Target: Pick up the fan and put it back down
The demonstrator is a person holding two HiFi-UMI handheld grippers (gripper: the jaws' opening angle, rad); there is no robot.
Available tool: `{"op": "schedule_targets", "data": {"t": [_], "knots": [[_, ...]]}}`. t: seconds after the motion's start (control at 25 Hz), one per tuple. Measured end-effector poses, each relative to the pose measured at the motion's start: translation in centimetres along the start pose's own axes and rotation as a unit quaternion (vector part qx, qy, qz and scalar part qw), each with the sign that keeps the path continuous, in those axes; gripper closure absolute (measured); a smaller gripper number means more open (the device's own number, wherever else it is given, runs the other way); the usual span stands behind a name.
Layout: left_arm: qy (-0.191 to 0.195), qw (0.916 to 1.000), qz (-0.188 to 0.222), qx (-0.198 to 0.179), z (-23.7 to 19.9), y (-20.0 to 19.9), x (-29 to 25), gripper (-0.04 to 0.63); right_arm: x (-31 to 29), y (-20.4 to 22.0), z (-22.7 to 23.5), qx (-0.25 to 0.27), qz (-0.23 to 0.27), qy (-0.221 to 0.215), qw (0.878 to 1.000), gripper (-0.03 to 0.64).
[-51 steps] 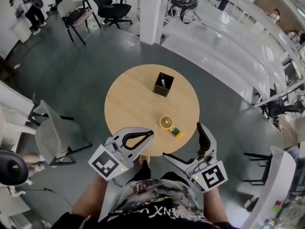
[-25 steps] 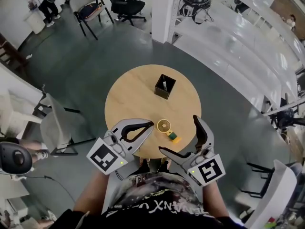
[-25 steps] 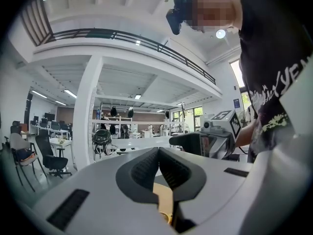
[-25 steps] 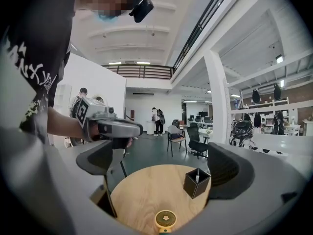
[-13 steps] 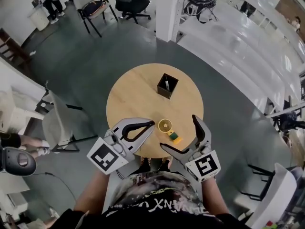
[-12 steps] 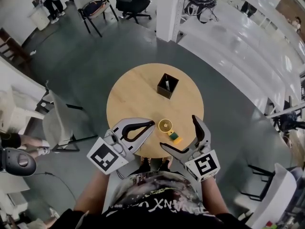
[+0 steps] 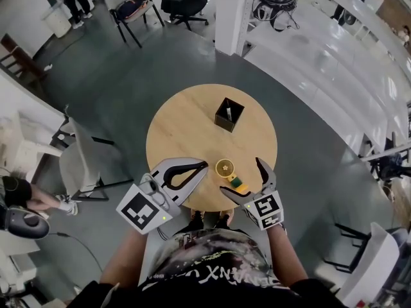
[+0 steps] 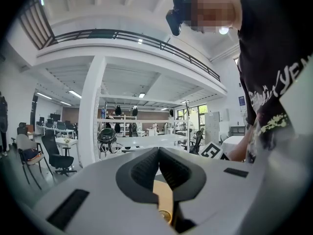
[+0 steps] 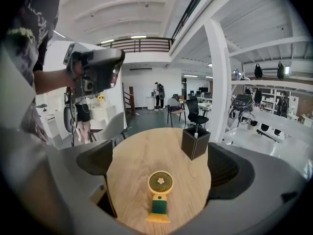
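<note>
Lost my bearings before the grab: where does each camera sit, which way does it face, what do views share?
Head view: on the person's head, facing steeply down at table, fan, left gripper, right gripper; shirt at bottom.
Left gripper view: on the left gripper, facing across the room over shut jaws; shirt at right.
Right gripper view: on the right gripper, facing the fan framed by open jaws; left gripper upper left.
Shared: head and right gripper views both show fan and black box.

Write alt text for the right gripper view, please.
The right gripper is open, its jaws framing a small yellow-and-green fan that lies untouched on a round wooden table. A black box stands farther back on the table.
</note>
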State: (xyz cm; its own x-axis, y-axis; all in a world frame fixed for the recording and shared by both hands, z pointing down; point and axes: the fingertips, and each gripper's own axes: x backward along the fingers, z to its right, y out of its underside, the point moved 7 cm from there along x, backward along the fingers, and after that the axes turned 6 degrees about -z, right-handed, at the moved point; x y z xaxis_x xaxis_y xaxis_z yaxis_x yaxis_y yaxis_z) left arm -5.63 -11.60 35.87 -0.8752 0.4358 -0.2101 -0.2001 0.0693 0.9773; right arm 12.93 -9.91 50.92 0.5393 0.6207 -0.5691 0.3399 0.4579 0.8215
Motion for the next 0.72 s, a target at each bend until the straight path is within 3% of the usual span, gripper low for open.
{"op": "schedule_targets", "data": {"t": [0.72], "knots": [[-0.005,1.0000,-0.004,0.000,0.2,-0.1,0.2,0.577,-8.8,10.2,2.4,-0.029,-0.166,-0.006,0.986,0.031]]}}
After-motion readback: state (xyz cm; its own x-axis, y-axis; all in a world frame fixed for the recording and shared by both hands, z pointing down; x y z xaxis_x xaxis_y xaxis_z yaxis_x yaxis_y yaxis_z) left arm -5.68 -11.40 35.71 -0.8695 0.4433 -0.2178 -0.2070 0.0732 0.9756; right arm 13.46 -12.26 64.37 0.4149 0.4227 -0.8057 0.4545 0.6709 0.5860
